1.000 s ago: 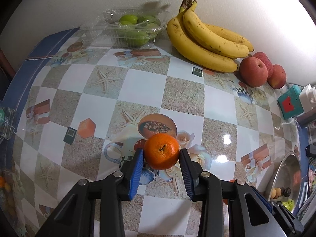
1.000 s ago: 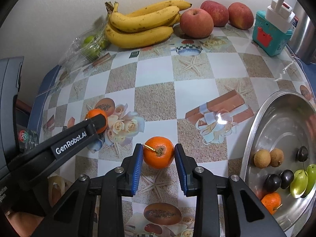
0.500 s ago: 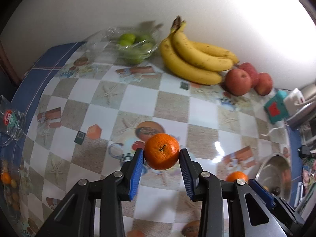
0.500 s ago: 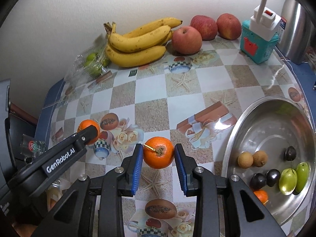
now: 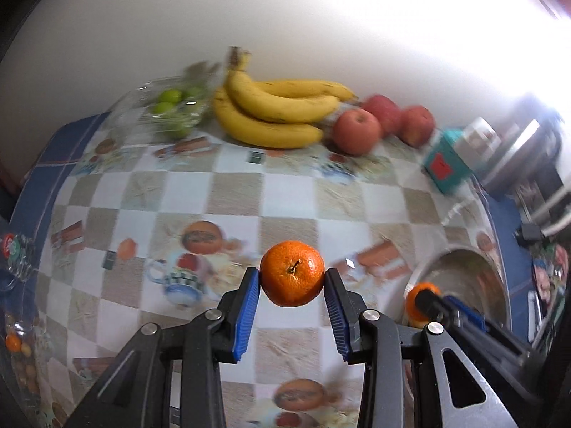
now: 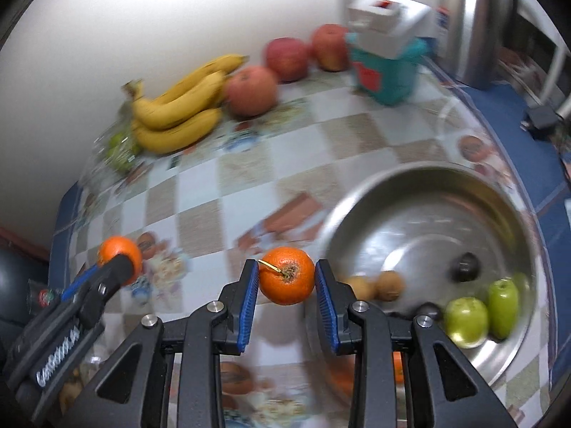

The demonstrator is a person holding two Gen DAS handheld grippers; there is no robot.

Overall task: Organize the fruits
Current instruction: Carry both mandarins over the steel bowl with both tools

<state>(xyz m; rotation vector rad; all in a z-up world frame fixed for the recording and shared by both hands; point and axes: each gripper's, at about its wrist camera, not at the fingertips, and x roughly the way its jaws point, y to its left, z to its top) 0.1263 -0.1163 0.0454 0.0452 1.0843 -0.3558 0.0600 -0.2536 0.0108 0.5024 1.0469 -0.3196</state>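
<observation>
My left gripper (image 5: 292,281) is shut on an orange tangerine (image 5: 292,273) and holds it above the patterned table. My right gripper (image 6: 286,278) is shut on a second tangerine (image 6: 286,275) with a short stem, held near the left rim of a steel bowl (image 6: 410,192). The bowl holds two green fruits (image 6: 480,315), two brown round fruits (image 6: 376,285) and dark ones. In the left wrist view the right gripper (image 5: 423,294) shows at lower right with its tangerine by the bowl (image 5: 460,267). In the right wrist view the left gripper (image 6: 119,258) shows at left.
Bananas (image 5: 278,114), three red apples (image 5: 357,130) and a clear box of green fruit (image 5: 167,107) line the wall. A teal box (image 6: 385,71) and a steel kettle (image 6: 474,18) stand at the back right. A glass (image 5: 14,253) sits at the left edge.
Both grippers have lifted their tangerines higher off the table and swung right, toward the steel bowl. The right gripper's tangerine is now at the bowl's rim.
</observation>
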